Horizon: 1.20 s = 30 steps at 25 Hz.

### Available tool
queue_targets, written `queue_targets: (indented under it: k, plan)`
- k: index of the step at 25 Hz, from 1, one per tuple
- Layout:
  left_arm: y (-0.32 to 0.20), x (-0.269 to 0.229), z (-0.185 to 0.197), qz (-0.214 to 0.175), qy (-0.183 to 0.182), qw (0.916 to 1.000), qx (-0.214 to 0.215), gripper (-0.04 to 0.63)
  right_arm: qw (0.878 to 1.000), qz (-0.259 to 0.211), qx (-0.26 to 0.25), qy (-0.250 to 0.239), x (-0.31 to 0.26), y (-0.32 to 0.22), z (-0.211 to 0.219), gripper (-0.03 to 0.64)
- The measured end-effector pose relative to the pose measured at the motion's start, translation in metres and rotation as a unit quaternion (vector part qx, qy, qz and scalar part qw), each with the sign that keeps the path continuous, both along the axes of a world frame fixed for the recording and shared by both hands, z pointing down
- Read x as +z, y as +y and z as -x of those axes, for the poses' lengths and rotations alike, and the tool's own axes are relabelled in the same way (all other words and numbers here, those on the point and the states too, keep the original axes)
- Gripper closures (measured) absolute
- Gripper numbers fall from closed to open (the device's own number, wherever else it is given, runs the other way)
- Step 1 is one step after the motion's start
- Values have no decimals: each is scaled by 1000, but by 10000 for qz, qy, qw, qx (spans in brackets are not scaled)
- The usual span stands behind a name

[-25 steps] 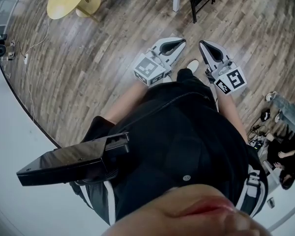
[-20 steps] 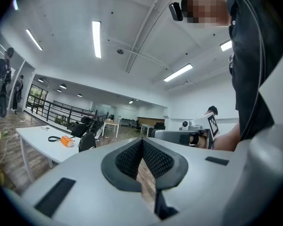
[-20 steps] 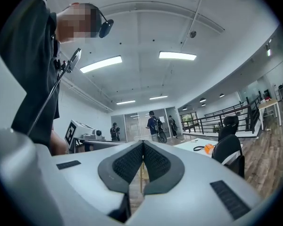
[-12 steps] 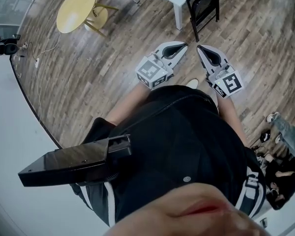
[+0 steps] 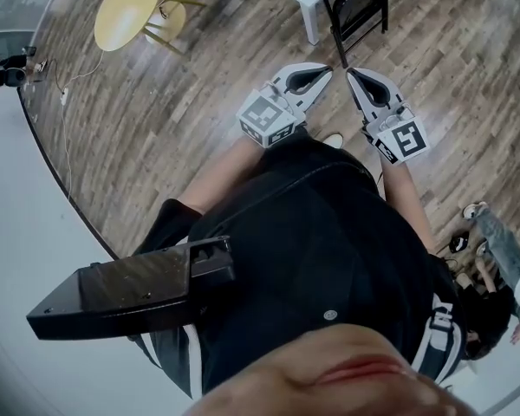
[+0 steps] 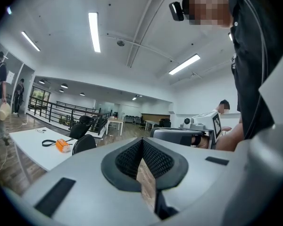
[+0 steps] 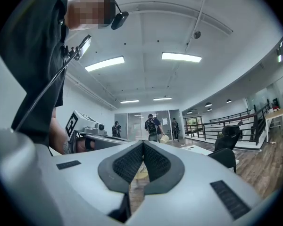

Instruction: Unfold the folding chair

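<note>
The black folding chair (image 5: pixel 357 7) stands on the wood floor beside a white table's leg (image 5: pixel 311 20), just beyond both grippers. Its dark back also shows in the left gripper view (image 6: pixel 84 143) and in the right gripper view (image 7: pixel 224 157). My left gripper (image 5: pixel 328 69) and right gripper (image 5: pixel 350 74) are held side by side in front of my body, pointing level at the chair and short of it. Both are shut with nothing between the jaws, which meet in the left gripper view (image 6: pixel 142 141) and in the right gripper view (image 7: pixel 142 144).
A white table (image 6: pixel 30 149) carries an orange object (image 6: pixel 62 145) and a black strap. A round yellow table (image 5: pixel 126 9) stands to the far left. Cables run along the curved wall edge (image 5: pixel 52 146). A person sits at the right (image 5: pixel 494 258). People walk in the distance (image 7: pixel 153 125).
Both grippers have moved forward together toward the chair, which now lies closer to their tips. Both stayed shut.
</note>
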<state>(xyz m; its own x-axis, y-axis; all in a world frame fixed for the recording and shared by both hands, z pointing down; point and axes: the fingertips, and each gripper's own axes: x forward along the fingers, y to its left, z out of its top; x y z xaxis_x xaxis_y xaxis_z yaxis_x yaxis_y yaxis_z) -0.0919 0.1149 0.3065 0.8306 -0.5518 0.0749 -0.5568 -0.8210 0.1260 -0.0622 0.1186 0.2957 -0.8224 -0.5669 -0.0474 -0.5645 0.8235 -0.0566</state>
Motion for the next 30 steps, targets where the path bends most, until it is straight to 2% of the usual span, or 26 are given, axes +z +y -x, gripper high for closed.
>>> queue_targets:
  k: [7, 10, 17, 22, 30]
  plan:
    - [-38, 7, -2, -14, -51, 9999, 91, 598, 9998, 131, 168, -9, 11, -40, 0, 618]
    - [-65, 11, 3, 14, 34, 9998, 201, 598, 9993, 179, 338, -18, 13, -68, 5, 618]
    - [-158, 22, 17, 38, 146, 9983, 569, 598, 9956, 353, 859, 116, 23, -159, 15, 618]
    - [-235, 26, 44, 91, 173, 9968, 778, 598, 9900, 581, 1284, 86, 35, -229, 31, 618]
    - [-311, 56, 58, 148, -47, 9942, 1063, 598, 9807, 745, 1802, 168, 58, -292, 37, 618]
